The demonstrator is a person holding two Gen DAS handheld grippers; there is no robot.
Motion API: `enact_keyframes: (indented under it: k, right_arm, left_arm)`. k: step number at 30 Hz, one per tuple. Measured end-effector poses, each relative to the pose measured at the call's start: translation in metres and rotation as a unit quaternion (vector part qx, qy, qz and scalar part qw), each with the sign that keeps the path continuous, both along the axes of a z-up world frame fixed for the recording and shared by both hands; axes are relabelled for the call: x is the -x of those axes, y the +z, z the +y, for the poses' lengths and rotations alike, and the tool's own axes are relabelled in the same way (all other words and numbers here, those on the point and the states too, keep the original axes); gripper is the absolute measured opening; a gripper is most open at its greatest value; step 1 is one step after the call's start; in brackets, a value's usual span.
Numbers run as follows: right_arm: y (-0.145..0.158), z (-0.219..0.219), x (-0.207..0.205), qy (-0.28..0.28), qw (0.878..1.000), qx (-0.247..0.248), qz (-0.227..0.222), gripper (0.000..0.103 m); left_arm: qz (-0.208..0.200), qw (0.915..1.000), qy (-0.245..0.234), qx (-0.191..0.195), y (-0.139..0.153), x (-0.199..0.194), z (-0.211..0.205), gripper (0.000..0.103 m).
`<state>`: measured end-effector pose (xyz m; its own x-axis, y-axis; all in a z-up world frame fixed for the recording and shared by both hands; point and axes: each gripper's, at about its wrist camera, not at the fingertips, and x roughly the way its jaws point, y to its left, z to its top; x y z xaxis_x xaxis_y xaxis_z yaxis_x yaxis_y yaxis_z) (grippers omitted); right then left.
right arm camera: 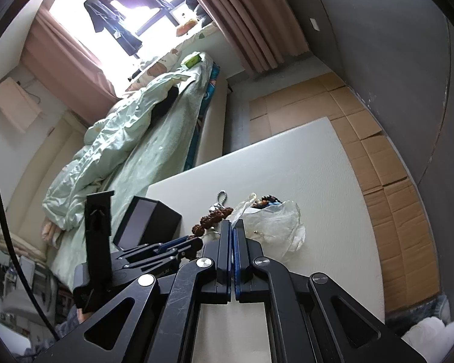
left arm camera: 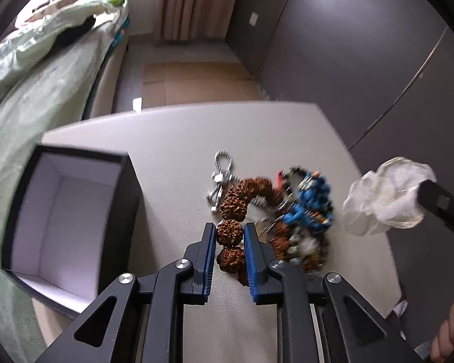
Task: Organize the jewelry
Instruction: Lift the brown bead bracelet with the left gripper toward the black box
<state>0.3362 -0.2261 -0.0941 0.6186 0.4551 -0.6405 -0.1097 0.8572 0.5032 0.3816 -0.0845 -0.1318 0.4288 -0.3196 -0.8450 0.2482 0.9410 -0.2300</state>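
My left gripper (left arm camera: 229, 236) is shut on a brown knobbly bead of a seed bracelet (left arm camera: 245, 193) that lies on the white table (left arm camera: 166, 151). Beside it to the right is a heap of blue and mixed bead jewelry (left arm camera: 310, 202). A silver ball chain with clasp (left arm camera: 222, 175) lies just beyond. An open black box with a white inside (left arm camera: 63, 211) stands left of the gripper. My right gripper (right arm camera: 233, 225) is shut on a crumpled clear plastic bag (right arm camera: 275, 227), held above the table's right side; the bag also shows in the left wrist view (left arm camera: 384, 196).
A bed with a pale green quilt (right arm camera: 130, 139) runs along the table's left. Flattened cardboard (right arm camera: 378, 151) covers the floor beyond and to the right. A dark wall (left arm camera: 363, 60) stands at the right. The box also shows in the right wrist view (right arm camera: 148, 224).
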Motion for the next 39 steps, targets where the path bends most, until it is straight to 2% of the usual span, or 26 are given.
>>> enact_keyframes:
  k: [6,14,22,29,34,39]
  right_arm:
    - [0.018,0.009,0.0,0.003,1.0,-0.006,-0.021,0.003]
    - [0.04,0.034,-0.009,0.028,0.999,-0.012,-0.042,0.003]
    - [0.05,0.059,-0.014,0.047,0.997,-0.015,-0.055,0.002]
    - [0.044,0.057,-0.005,0.041,0.998,-0.025,-0.045,0.003]
    - [0.055,0.057,0.002,0.039,0.997,-0.024,-0.056,0.003]
    - [0.064,0.054,0.008,0.039,0.997,-0.027,-0.066,0.003]
  left_arm:
    - [-0.034,0.9992,-0.007,0.021,0.04,0.008,0.011,0.019]
    - [-0.061,0.9973,-0.007,0.04,0.078,0.015,0.032,0.019]
    - [-0.088,0.9935,-0.011,0.071,0.119,0.03,0.054,0.019]
    - [-0.12,0.9893,-0.023,0.079,0.147,0.043,0.054,0.019]
    - [-0.135,0.9852,-0.027,0.102,0.169,0.054,0.057,0.019]
    - [-0.171,0.9796,-0.035,0.099,0.201,0.067,0.059,0.019]
